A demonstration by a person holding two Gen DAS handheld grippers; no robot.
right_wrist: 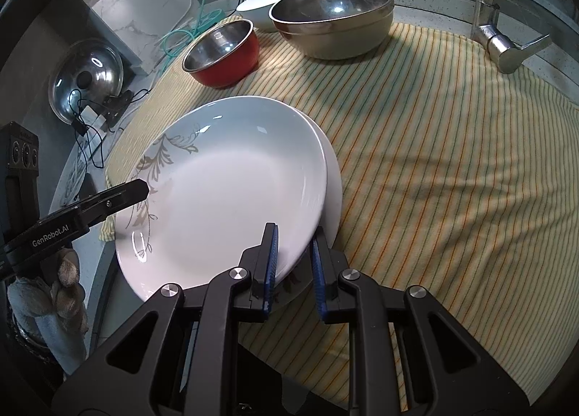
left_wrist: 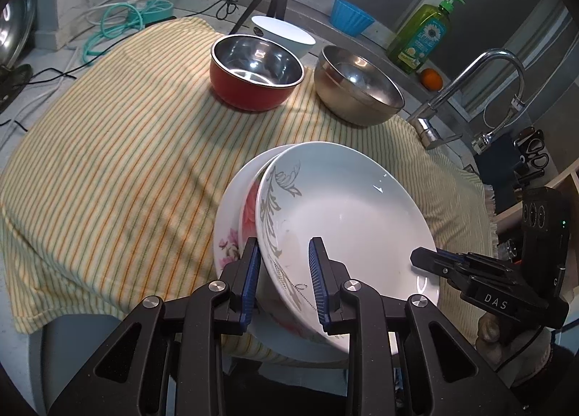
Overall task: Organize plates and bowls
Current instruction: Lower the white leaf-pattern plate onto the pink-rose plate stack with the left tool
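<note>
We hold both grippers low and near each other, each on an opposite edge of one plate [left_wrist: 347,213]. The left gripper [left_wrist: 284,271] points forward with its blue-padded fingers [left_wrist: 250,282] parted (a clear gap between the pads); the plate rim sits between them, close to the left pad. The right gripper [right_wrist: 293,264] is likewise parted, fingers either side of the opposite rim; contact cannot be judged. In the left wrist view the right gripper comes in from the right edge, held by a gloved hand [left_wrist: 506,340]. The right wrist view shows the left one entering from the left, in a gloved hand [right_wrist: 61,293].
</note>
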